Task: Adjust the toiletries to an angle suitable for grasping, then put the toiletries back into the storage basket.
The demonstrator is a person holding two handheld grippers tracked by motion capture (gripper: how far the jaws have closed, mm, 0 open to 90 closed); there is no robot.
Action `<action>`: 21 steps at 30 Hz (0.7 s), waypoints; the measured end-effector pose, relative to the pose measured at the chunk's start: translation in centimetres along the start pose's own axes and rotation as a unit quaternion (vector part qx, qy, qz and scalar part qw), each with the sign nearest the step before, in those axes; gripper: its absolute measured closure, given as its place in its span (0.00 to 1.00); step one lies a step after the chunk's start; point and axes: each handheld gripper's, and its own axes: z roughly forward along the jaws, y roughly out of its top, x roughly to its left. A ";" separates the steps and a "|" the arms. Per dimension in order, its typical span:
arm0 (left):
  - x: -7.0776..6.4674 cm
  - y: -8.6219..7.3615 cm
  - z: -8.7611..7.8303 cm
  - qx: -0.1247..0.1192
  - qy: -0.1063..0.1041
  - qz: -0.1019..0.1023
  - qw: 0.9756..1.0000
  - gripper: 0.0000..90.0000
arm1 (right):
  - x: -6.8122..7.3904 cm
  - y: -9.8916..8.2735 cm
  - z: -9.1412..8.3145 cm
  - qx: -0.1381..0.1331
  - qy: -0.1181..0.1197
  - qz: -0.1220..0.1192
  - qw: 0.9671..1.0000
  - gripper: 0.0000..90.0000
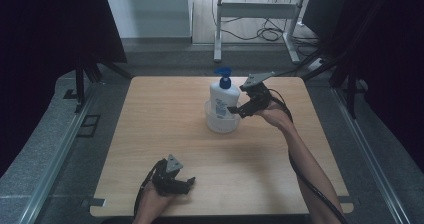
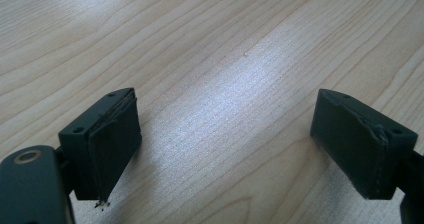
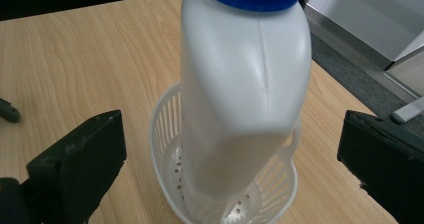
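White pump bottle (image 1: 223, 98) with blue pump head, standing upright inside a small white slotted basket (image 1: 220, 125) just past the middle of the wooden table (image 1: 150, 134), toward the far edge. In the high view, a printed label on the bottle's front and the whole blue pump above it; in the right gripper view, instead a plain side of the bottle (image 3: 245, 89) with a moulded seam, the blue collar cut off at the top edge, and the basket (image 3: 167, 119) seen from close up with its vertical slots and drain holes in the floor. Bottle base down in the basket, body rising well above the rim. Right gripper (image 1: 245, 104) just beside the bottle on its right, jaws spread wide to either side of it in its own view, with clear gaps to the plastic on both sides and no contact visible. From above, that gap not readable, the black tool overlapping the bottle's edge. Left gripper (image 1: 179, 183) well apart from all this, low over the near edge of the table, held in a hand (image 1: 152, 201). In the left gripper view (image 2: 225, 149), jaws likewise spread wide, pads facing each other over bare wood grain, nothing between them.
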 end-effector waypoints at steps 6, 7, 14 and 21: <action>0.0 0.0 0.0 0.000 0.000 0.000 1.000 0.13 | 0.3 -0.3 -0.6 -0.001 0.000 0.000 1.000 0.00; 0.0 0.0 0.0 0.000 0.000 0.000 1.000 0.13 | 0.3 -0.3 -0.7 -0.001 0.000 -0.002 1.000 0.00; 0.0 0.0 0.0 0.000 0.000 -0.001 1.000 0.13 | 0.7 -0.6 -1.4 0.000 -0.002 -0.001 1.000 0.00; 0.0 0.0 0.0 0.000 0.000 -0.001 1.000 0.13 | 1.1 -1.0 -1.8 0.003 -0.001 0.000 1.000 0.00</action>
